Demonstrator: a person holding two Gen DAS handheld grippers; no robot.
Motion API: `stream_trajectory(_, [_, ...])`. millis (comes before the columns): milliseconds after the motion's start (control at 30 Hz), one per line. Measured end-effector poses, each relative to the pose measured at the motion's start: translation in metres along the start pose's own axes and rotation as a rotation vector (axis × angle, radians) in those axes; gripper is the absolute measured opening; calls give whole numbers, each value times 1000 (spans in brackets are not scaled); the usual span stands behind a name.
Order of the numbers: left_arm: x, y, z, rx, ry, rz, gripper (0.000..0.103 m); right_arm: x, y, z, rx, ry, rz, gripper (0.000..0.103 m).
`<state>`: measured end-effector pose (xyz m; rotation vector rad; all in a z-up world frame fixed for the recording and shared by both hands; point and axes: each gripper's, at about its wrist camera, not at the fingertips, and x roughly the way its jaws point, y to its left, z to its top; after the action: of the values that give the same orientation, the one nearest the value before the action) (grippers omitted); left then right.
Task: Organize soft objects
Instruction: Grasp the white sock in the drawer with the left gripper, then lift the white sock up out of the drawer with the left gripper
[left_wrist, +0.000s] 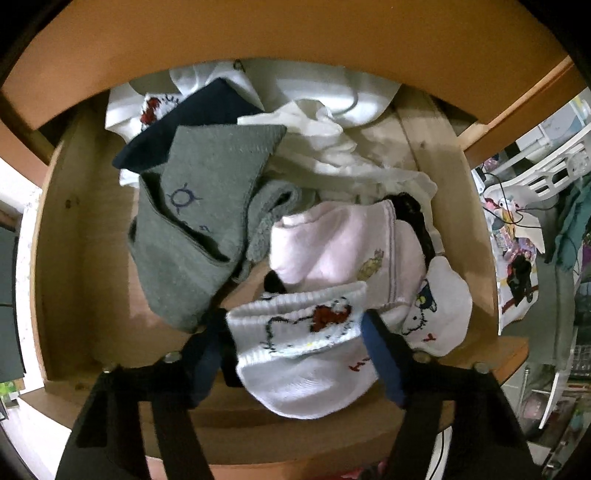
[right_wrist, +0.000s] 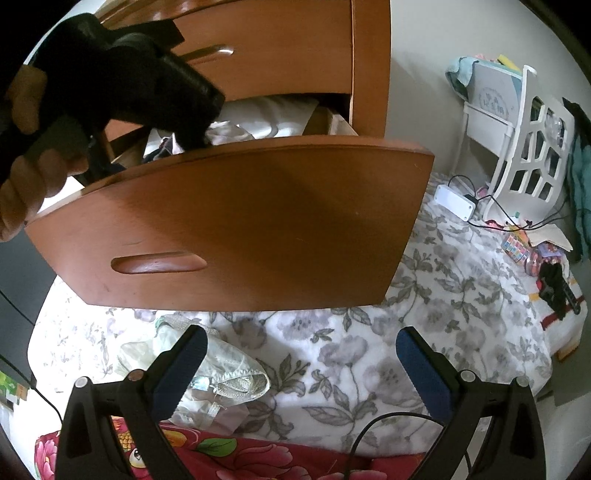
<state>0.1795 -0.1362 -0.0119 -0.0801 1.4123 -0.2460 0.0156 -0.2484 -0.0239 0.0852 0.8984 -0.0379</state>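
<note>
My left gripper (left_wrist: 295, 328) points down into the open orange-brown wooden drawer (left_wrist: 66, 229). Its blue-padded fingers (left_wrist: 380, 354) are clenched on a white ribbed sock with a stitched cat face and red bow (left_wrist: 299, 332): pads press both sides of the cuff, and the sock bunches between them. Red lettering shows on the sock's lower part, too cut off to read.

Just right of it, touching, lies a second white sock with a blue-and-black cartoon cat (left_wrist: 439, 314); a red "Y" shows near its edge, rest of the word hidden. Behind that sits a pale pink sock with a small yellowish embroidered figure (left_wrist: 340, 243). Left of the pink one is a grey knit sock w/ a blue sun-like emblem (left_wrist: 195, 225), folded over itself. A navy-blue sock (left_wrist: 199, 118) lies under its top edge, and white crumpled cloth (left_wrist: 332, 110) fills the back of the drawer.

My right gripper (right_wrist: 301, 350) hangs over the white bedspread with grey flower print (right_wrist: 406, 314), in front of the drawer's curved front. Fingers released, wide apart, nothing between them. A pale lacy garment (right_wrist: 229, 373) lies on the bedspread beside the left-hand finger. From this view my left hand (right_wrist: 26, 162) and its black gripper body reach into the drawer.
</note>
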Motion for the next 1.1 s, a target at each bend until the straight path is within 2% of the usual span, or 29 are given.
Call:
stream_trajectory(267, [1, 3, -5, 4, -21, -29, 45, 1, 0, 0, 1, 2, -1, 103])
stream_trajectory(333, [-1, 7, -8, 2, -30, -48, 35, 1, 1, 0, 1, 3, -1, 103])
stream_trajectory(500, [-12, 17, -17, 0, -80, -93, 25, 1, 1, -1, -1, 1, -4, 103])
stream_trajectory(1100, [-64, 71, -52, -131, -303, -256, 22, 4, 3, 0, -4, 19, -8, 103])
